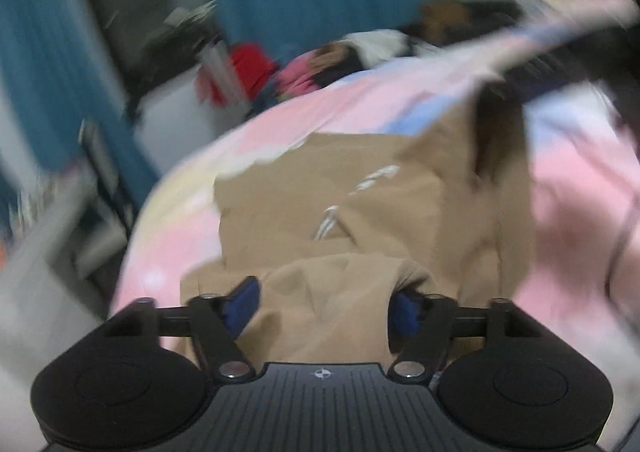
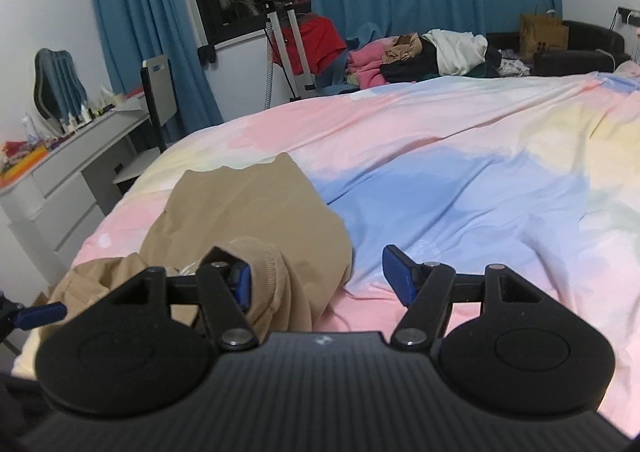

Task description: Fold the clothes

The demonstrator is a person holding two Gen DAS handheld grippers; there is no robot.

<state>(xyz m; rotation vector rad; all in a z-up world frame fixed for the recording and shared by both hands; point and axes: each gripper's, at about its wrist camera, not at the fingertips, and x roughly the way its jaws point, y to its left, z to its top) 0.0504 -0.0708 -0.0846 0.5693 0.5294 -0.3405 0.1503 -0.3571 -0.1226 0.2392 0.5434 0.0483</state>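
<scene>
A tan garment lies on the pastel bedspread; the left wrist view is motion-blurred. My left gripper is open with a bunched tan fold between its blue pads, which do not press on it. In the right wrist view the tan garment lies at the bed's near left edge. My right gripper is open just above it, its left finger against a ribbed tan cuff, its right finger over the bedspread. A blue tip of the left gripper shows at the left edge.
A pile of clothes sits at the bed's far side. A grey desk with small items stands left of the bed, with a chair, a red item on a stand and blue curtains behind. A paper bag rests on a black sofa.
</scene>
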